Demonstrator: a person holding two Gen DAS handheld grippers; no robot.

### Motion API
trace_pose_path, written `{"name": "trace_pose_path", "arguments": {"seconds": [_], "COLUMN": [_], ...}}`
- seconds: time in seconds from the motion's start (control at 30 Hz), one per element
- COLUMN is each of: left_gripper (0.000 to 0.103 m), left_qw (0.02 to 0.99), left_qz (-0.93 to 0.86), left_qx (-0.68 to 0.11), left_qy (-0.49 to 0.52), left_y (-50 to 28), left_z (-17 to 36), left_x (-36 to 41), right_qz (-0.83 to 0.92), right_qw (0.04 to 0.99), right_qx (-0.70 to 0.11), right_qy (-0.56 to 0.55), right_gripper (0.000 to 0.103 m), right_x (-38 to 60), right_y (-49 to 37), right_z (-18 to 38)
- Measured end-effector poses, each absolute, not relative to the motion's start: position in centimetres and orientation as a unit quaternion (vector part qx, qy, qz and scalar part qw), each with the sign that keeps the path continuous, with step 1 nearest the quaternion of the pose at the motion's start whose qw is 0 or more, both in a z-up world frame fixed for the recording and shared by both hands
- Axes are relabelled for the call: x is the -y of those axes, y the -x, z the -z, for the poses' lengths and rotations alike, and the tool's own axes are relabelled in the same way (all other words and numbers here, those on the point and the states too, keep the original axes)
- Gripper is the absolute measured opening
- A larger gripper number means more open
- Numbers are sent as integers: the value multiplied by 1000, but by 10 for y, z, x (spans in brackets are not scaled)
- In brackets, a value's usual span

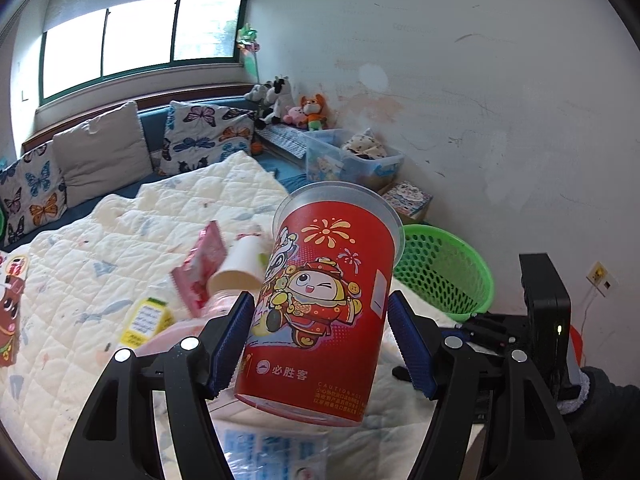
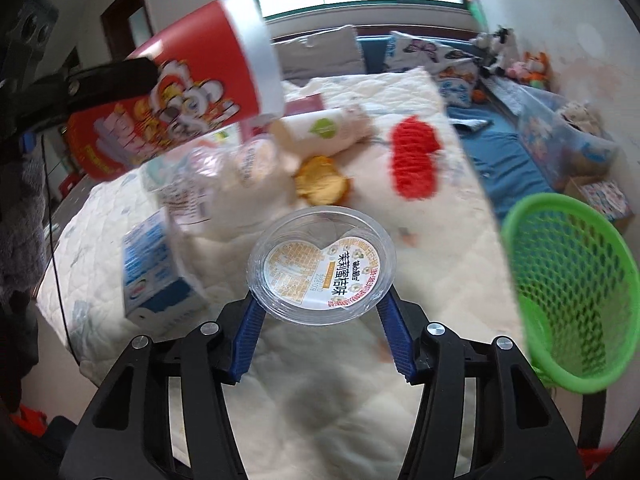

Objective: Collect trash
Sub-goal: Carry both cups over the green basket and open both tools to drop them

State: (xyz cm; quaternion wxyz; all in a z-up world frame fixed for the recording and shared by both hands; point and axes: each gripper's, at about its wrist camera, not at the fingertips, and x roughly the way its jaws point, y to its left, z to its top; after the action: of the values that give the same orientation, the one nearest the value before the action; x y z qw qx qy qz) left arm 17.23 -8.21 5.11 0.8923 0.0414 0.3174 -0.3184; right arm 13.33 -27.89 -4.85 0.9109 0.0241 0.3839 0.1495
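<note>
Left wrist view shows your left gripper [image 1: 320, 344] clamped on a red paper cup [image 1: 320, 304], long axis near upright, mouth tilted far-right toward the green basket [image 1: 448, 276]. Your right gripper [image 2: 320, 320] pinches a clear lidded cup [image 2: 320, 264], lid facing you. You are mid-carry; next, I judge, bring both over the basket and release.

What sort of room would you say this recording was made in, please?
Most likely a bedroom: a quilted bed cover strewn with packaging, butterfly cushions under the window, and stuffed toys in the corner.
</note>
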Motion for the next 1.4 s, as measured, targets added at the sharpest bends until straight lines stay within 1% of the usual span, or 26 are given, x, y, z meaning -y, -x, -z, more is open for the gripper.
{"name": "trace_pose_path", "arguments": {"seconds": [0.27,0.6,0.67,0.7,0.77,0.9,1.17,1.4], "left_gripper": [66,66,66,66,66,66,66,66], "left_qw": [876,855,851,848,843,837,822,811], "left_qz": [345,360,362,364,368,376,380,382], "left_qx": [-333,-369,-377,-381,-388,-394,-417,-432], "left_qy": [-48,-54,-56,-55,-55,-65,-81,-95], "left_y": [-181,-202,-206,-207,-208,-211,-217,-219], "left_z": [-43,-23,-18,-16,-12,-6,13,28], "left_x": [142,210,223,228,239,258,299,330], "right_qz": [-40,60,63,67,75,80,83,75], "right_qw": [917,899,896,895,894,894,899,901], "right_qx": [-392,-425,-428,-429,-428,-424,-411,-407], "right_qy": [-55,-92,-102,-105,-109,-121,-128,-129], "right_gripper": [56,56,58,60,68,68,73,73], "right_x": [368,459,470,472,478,487,487,478], "right_y": [-140,-156,-157,-158,-156,-143,-110,-91], "right_z": [51,86,92,92,94,93,85,85]}}
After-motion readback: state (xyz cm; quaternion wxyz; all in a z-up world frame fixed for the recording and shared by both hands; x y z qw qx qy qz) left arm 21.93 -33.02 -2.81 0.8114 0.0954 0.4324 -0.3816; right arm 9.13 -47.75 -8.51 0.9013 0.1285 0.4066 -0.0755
